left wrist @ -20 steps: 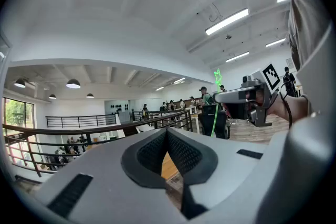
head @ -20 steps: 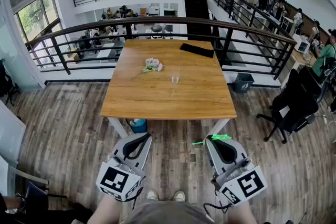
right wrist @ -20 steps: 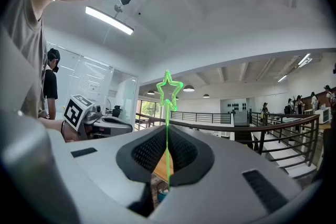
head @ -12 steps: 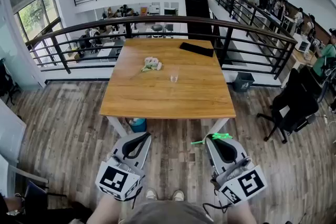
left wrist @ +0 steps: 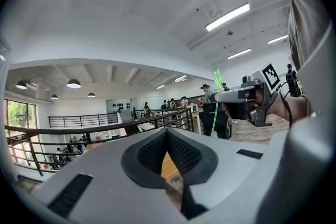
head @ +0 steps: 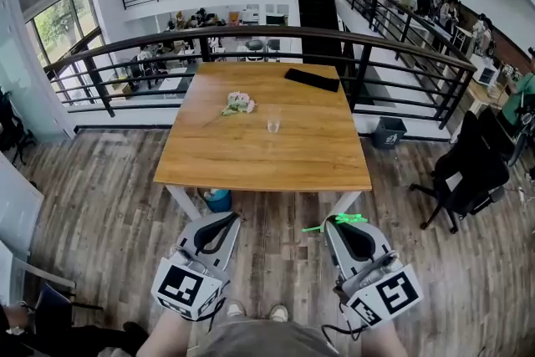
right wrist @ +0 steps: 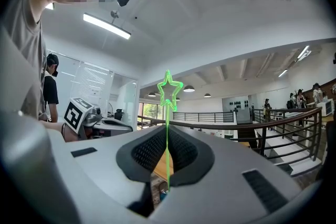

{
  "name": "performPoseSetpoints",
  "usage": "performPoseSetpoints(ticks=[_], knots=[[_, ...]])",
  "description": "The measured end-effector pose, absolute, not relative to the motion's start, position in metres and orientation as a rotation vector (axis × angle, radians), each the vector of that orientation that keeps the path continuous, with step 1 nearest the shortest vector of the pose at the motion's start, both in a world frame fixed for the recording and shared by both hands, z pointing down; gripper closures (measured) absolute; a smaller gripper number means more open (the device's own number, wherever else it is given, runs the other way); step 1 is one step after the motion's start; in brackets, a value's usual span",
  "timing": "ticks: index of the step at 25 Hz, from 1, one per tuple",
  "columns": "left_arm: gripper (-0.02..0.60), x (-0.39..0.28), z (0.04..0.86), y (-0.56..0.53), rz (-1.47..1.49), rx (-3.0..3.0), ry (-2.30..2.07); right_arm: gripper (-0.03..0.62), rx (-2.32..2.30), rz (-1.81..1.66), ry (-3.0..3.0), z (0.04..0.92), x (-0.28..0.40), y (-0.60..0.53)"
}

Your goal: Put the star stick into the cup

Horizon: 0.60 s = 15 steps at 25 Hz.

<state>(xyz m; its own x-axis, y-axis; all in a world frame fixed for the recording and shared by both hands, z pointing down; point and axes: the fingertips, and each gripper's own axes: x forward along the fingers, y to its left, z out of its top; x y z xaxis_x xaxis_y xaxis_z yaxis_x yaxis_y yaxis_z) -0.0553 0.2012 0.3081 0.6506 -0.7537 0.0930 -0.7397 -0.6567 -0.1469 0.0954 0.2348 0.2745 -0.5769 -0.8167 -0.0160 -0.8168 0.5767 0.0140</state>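
The right gripper [right wrist: 168, 132] was clenched on the star stick [right wrist: 168, 113]. Its black, cross-hatched rubber pads pinched the thin translucent green shaft. The hollow five-pointed star outline stood past the jaw tips at 12 o'clock in the right gripper view. In the head view the right gripper [head: 336, 223] sat low at 5 o'clock, over the plank floor. The star stick [head: 338, 220] lay across its tip, pointing toward 9 o'clock.

The left gripper [left wrist: 167, 132] was closed on nothing, its ribbed pads meeting at the tip in a narrow wedge. In the head view the left gripper [head: 226, 217] hung at 7 o'clock, a smooth grey shell with a square-marker cube behind.

The cup [head: 273, 124], a small clear glass tumbler, stood upright near the middle of the square wooden table [head: 251, 167], at 12 o'clock from both grippers and well apart from them. A pale bunch of flowers [head: 240, 103] lay at 10 o'clock from the cup. A flat black rectangular pad [head: 312, 79] lay at 1 o'clock near the far edge. A dark metal railing [head: 109, 54] curved behind the table.
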Motion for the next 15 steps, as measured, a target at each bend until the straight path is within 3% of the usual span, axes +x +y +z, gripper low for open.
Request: performPoseSetpoints(ticks=[15], knots=[[0.565,-0.032,0.317,0.173,-0.223,-2.732,1.289,0.559,-1.416,0.045,2.800,0.289,0.126,0.199]])
